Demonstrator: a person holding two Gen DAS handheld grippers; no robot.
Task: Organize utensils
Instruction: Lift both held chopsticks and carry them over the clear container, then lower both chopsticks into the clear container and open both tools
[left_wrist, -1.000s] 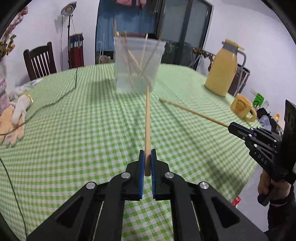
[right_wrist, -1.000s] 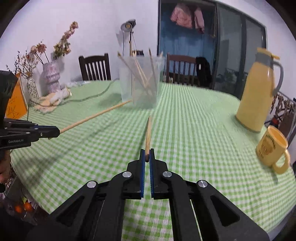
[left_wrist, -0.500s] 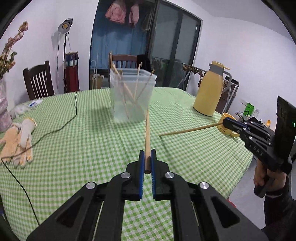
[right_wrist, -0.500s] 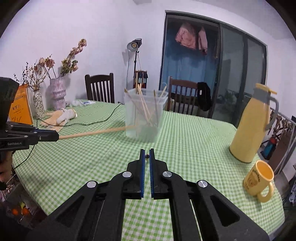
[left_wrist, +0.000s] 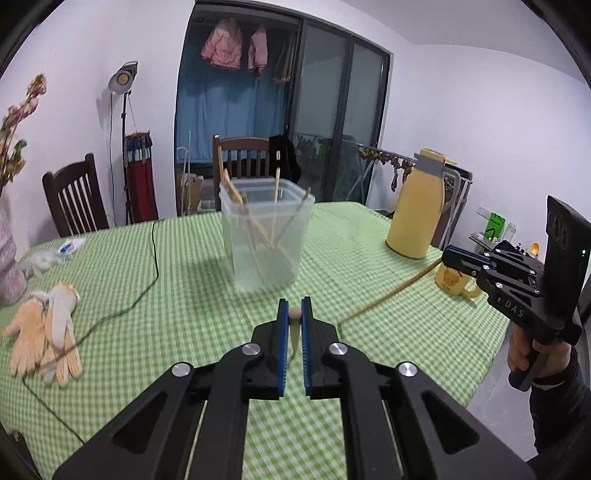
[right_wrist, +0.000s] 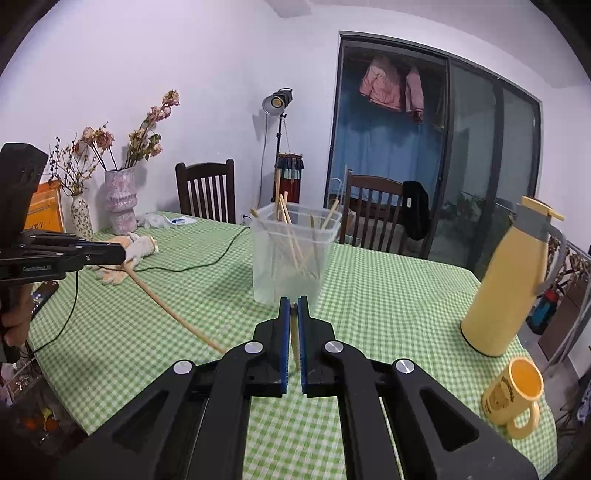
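Note:
A clear plastic container (left_wrist: 266, 232) with several wooden chopsticks stands on the green checked table (left_wrist: 147, 295); it also shows in the right wrist view (right_wrist: 293, 254). My left gripper (left_wrist: 294, 314) is shut on a wooden chopstick (left_wrist: 294, 328) that hangs tip down below the jaws. In the right wrist view that chopstick (right_wrist: 173, 312) slants down from the left gripper (right_wrist: 122, 254). My right gripper (right_wrist: 294, 308) is shut on a second chopstick (right_wrist: 294, 339), also tip down. In the left wrist view it (left_wrist: 388, 295) slants from the right gripper (left_wrist: 445, 254).
A yellow thermos (right_wrist: 513, 277) and a yellow mug (right_wrist: 515, 395) stand at the table's right. Work gloves (left_wrist: 44, 332) and a black cable (left_wrist: 147, 273) lie at the left. Vases with dried flowers (right_wrist: 118, 199), chairs (right_wrist: 207, 192) and a lamp stand behind.
Both grippers have lifted and tilted up. Each chopstick swung from pointing forward at the container to hanging tip down. The container now sits farther off and lower in view.

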